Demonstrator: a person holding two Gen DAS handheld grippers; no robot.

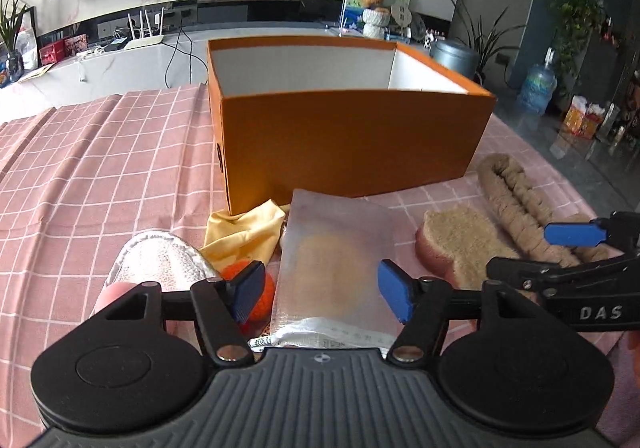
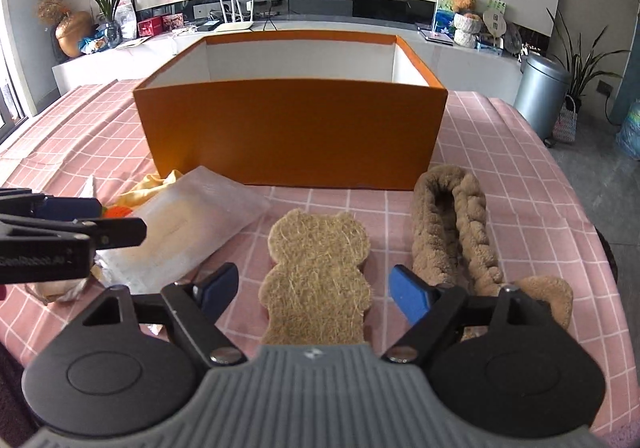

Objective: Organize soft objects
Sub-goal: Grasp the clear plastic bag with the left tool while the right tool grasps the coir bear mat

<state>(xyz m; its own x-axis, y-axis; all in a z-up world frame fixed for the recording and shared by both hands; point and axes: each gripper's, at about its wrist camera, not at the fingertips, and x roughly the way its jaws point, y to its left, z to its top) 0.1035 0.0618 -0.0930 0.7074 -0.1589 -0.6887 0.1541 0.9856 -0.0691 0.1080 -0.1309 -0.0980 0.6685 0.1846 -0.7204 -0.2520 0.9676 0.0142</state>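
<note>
Hovering wide open and holding nothing, left gripper [image 1: 322, 294] is straddling the limp, slippery plastic pouch [image 1: 334, 248] at 6 o'clock of the orange box [image 2: 292, 136], right gripper [image 2: 314, 292] likewise gaping empty over the light, stiffish fibre pad [image 2: 316, 268]; likely best pinched at near edges.

Orange box [image 2: 292, 132]: open-topped, white inside, standing upright at the back of the pink checked surface [image 2: 500, 176].
Frosted pouch [image 1: 334, 260]: translucent, flat, a tan shape showing through; it's lying just in front of the box's left corner.
Bear-shaped fibre pad [image 2: 316, 280]: tan and bristly, flat on the surface, right of the pouch.
Plush braid [image 2: 452, 224]: brown and fuzzy, folded into a U, right of the pad.
Yellow cloth [image 1: 244, 232]: crumpled against the box corner.
Orange knit ball [image 1: 260, 288]: tucked beside the pouch.
Silver slipper [image 1: 160, 260]: quilted, far left.
</note>
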